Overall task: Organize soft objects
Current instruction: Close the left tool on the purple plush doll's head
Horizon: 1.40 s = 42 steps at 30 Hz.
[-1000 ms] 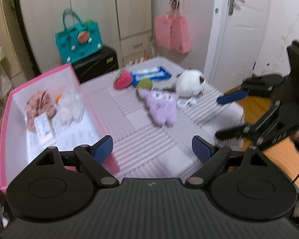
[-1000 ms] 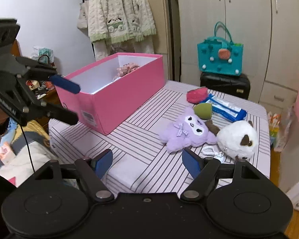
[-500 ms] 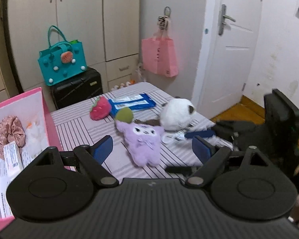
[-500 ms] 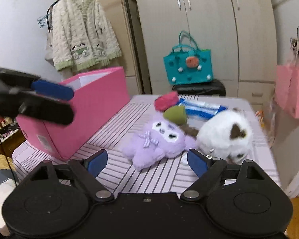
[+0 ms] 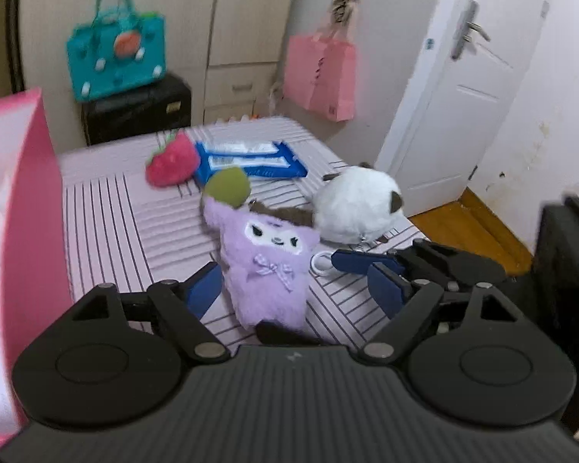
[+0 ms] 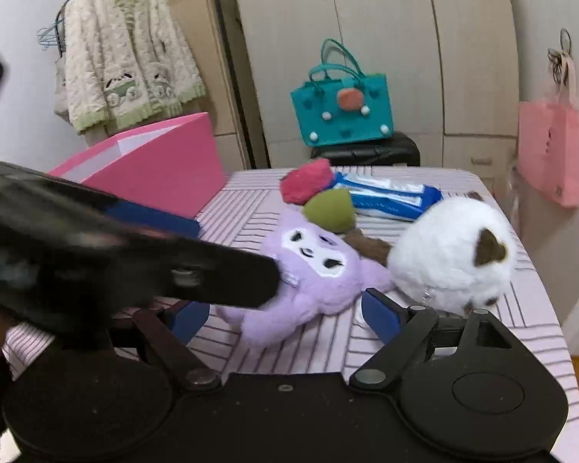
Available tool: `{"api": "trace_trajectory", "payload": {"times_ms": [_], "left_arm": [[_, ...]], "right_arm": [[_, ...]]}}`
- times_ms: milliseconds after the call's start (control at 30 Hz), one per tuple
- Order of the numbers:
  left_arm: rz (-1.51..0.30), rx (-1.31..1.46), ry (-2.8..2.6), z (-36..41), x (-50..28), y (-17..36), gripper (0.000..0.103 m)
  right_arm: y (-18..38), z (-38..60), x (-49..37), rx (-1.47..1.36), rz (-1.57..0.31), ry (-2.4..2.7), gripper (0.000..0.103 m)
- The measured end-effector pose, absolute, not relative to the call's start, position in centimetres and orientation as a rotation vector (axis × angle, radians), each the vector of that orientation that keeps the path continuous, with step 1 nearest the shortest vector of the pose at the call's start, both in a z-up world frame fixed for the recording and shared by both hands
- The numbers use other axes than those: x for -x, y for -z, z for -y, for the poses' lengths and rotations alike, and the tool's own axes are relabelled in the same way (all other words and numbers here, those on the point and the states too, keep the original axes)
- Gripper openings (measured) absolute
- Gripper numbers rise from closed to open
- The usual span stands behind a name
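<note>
Fingers of left gripper (image 5: 297, 289) spread wide w/ purple plush (image 5: 268, 266) between them, not clamped, lying mid table (image 5: 108, 212). Right gripper (image 6: 285, 314) also spread, near white plush (image 6: 449, 249) by right edge. Pink box (image 6: 162, 164) at left edge.

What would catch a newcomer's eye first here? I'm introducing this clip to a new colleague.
The purple plush toy lies mid-table between the open blue-tipped fingers of the left tool, with a fluffy white plush right beside it. At the left edge stands a bright pink box. Behind, a red strawberry plush rests by a blue packet.
</note>
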<state>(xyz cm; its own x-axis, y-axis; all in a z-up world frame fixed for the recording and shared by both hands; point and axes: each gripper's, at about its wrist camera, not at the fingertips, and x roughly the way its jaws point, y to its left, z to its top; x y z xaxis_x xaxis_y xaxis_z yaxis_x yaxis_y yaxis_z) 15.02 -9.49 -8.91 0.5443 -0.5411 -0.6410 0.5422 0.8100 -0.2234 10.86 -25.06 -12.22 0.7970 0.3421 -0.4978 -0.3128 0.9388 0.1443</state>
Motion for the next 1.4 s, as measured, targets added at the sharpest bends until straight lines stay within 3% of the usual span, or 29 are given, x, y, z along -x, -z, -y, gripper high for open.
{"api": "trace_trajectory", "payload": {"times_ms": [367, 500, 900, 1400], "left_arm": [[-0.731, -0.035, 0.587, 10.5, -16.6, 10.2, 0.068], [-0.754, -0.040, 0.587, 10.5, -16.8, 11.0, 0.054], [-0.884, 0.093, 0.655, 9.6, -15.4, 11.8, 0.053], [-0.778, 0.031, 0.535, 8.9, -14.2, 10.5, 0.056]], "right_arm": [[13.2, 24.1, -12.1, -0.023, -0.579, -0.329, 0.089], [13.4, 24.0, -12.4, -0.015, -0.590, -0.330, 0.089], [13.4, 23.8, -11.9, -0.006, -0.567, -0.382, 0.091], [13.8, 24.6, -10.5, -0.060, -0.565, -0.417, 0.089]]}}
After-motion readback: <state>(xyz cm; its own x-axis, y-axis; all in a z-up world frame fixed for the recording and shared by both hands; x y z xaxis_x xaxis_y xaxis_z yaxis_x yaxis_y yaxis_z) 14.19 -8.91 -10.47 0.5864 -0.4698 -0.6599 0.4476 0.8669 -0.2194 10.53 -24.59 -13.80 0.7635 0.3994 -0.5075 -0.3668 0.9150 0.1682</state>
